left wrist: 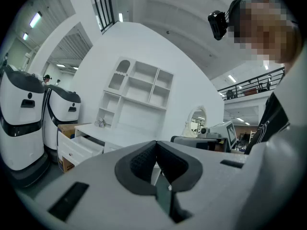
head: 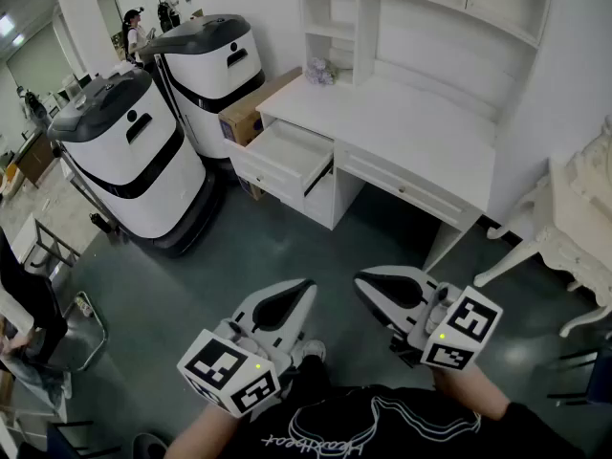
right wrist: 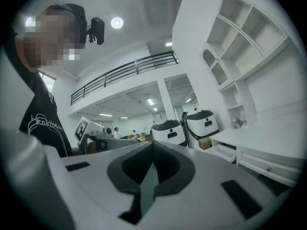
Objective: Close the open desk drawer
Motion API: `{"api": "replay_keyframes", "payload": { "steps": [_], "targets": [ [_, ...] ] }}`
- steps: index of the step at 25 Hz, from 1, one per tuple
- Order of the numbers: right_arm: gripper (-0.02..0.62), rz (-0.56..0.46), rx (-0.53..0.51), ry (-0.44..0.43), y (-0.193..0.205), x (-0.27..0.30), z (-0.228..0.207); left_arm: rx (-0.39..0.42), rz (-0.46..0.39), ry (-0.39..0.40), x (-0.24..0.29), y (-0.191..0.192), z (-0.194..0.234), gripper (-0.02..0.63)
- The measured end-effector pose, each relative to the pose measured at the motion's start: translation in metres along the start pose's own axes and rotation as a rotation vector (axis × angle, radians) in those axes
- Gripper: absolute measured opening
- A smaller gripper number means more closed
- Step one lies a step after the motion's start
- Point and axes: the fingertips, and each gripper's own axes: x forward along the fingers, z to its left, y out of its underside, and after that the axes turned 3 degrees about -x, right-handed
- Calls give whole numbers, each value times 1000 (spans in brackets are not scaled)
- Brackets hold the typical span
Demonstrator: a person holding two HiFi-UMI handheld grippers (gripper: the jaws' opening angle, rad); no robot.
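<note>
The white desk (head: 411,127) stands ahead against the wall, with a shelf hutch on it. Its left drawer (head: 287,156) is pulled out and looks empty; the left gripper view has this drawer (left wrist: 79,145) at the left, the right gripper view has the drawer (right wrist: 221,151) at the right. Both grippers are held low near the person's body, well short of the desk. My left gripper (head: 306,285) has its jaws together with nothing between them (left wrist: 156,143). My right gripper (head: 360,280) is likewise shut and empty (right wrist: 152,145).
Two large white-and-black machines (head: 134,151) (head: 206,65) stand left of the desk, with a cardboard box (head: 251,108) between them and it. An ornate white table (head: 574,218) is at the right. A chair (head: 57,338) and people are at the far left.
</note>
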Motion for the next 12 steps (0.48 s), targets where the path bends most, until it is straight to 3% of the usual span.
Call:
{"api": "replay_keyframes", "payload": {
  "steps": [12],
  "targets": [
    [6, 5, -37, -5, -2, -30, 27, 39, -11, -44, -23, 11, -33, 3]
  ]
}}
